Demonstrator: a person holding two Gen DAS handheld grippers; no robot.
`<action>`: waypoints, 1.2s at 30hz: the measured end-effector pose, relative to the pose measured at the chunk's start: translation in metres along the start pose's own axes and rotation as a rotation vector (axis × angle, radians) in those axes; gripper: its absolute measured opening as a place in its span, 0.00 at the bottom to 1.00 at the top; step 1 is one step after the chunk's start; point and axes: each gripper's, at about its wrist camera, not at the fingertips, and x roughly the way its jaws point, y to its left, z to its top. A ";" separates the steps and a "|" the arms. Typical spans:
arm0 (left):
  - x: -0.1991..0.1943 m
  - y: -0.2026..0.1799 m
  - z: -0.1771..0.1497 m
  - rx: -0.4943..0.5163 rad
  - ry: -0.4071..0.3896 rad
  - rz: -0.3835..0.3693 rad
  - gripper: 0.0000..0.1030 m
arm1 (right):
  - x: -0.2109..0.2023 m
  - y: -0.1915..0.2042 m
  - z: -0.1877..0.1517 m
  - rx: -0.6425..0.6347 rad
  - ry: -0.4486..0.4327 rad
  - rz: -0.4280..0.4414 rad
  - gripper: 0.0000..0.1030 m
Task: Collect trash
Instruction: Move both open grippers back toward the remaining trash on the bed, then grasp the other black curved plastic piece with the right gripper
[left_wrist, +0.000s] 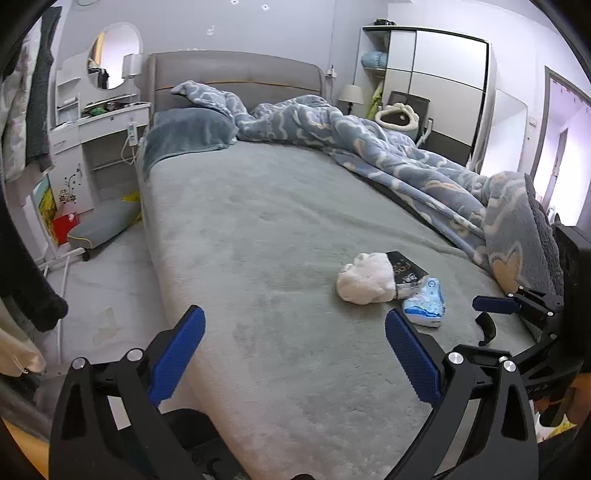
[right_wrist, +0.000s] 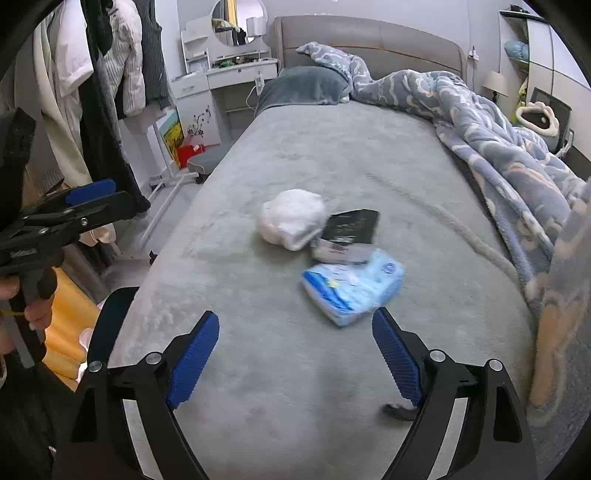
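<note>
Trash (right_wrist: 325, 251) clustered on bed (right_wrist: 332, 155); left tongs (left_wrist: 295, 350), right tongs (right_wrist: 295, 354) spread, empty.

Both wrist views look steeply down over the bed (left_wrist: 280, 229) from its foot, sharing its mattress.

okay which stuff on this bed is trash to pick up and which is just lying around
Likely trash:
white wad
black packet
grey wrapper
blue tissue pack

Just lying about:
blanket
pillow
hanging clothes
lamp
</note>
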 end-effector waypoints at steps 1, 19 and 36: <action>0.003 -0.003 0.001 0.007 0.005 -0.003 0.96 | -0.001 -0.005 -0.001 0.004 -0.001 0.000 0.84; 0.056 -0.038 0.008 0.081 0.093 -0.118 0.96 | -0.002 -0.074 -0.030 -0.015 -0.003 0.034 0.84; 0.094 -0.052 0.019 0.088 0.108 -0.159 0.96 | 0.013 -0.085 -0.036 -0.065 0.067 0.164 0.45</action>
